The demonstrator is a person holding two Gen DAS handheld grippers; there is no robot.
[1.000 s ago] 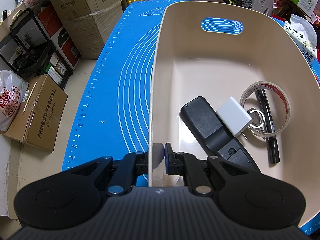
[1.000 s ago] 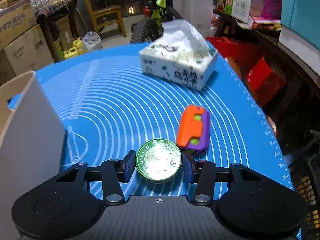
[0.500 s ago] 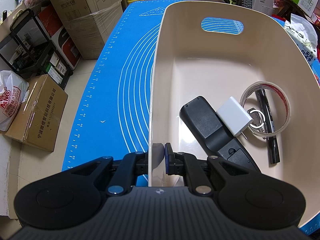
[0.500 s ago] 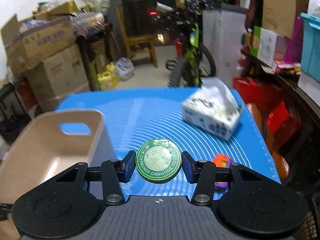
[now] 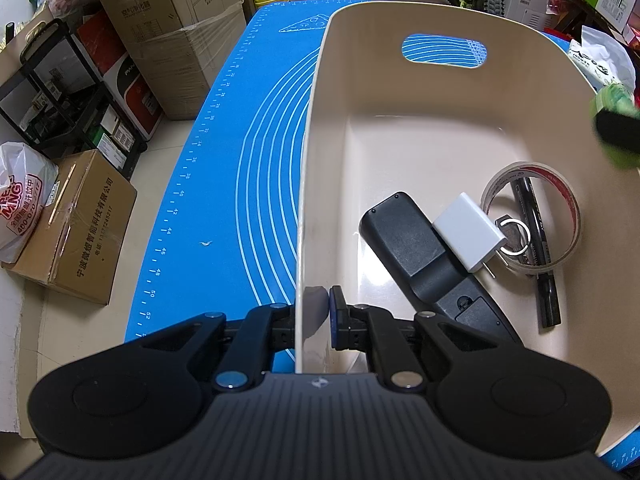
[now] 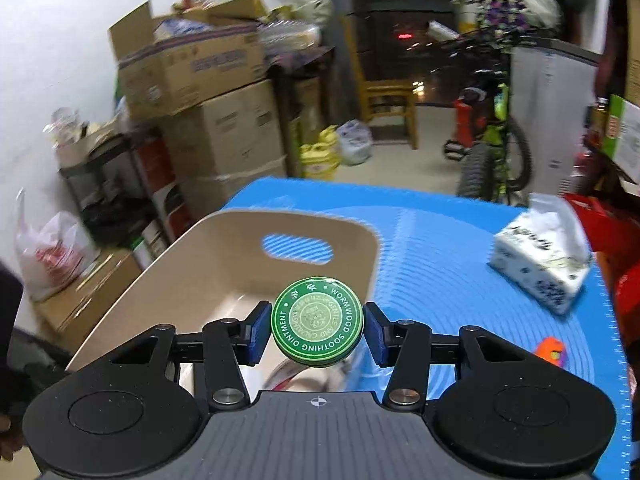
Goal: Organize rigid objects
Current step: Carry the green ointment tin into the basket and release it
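Raised and swung leftward since the earlier frame, the right gripper (image 6: pixel 318 328) now hangs level above the near right edge of the beige plastic bin (image 6: pixel 224 276), its jaws clenched on the round green metal ointment tin (image 6: pixel 317 321), which sits lid-up between the blue pads, clear of the counter. Beyond and right of these jaws lie the white patterned tissue box (image 6: pixel 540 260) and, nearer, an orange and purple toy (image 6: pixel 552 352) on the blue silicone mat (image 6: pixel 440 248). The left gripper (image 5: pixel 314 316) has not shifted: held level, its jaws pinch the bin's near left wall, one finger outside and one inside. Ahead and right of these jaws, on the bin floor, rest a black remote control (image 5: pixel 416 248), a white plug adapter (image 5: pixel 468 238) leaning on it, a clear tape roll (image 5: pixel 532 216) and a black marker pen (image 5: pixel 538 256) crossing it.
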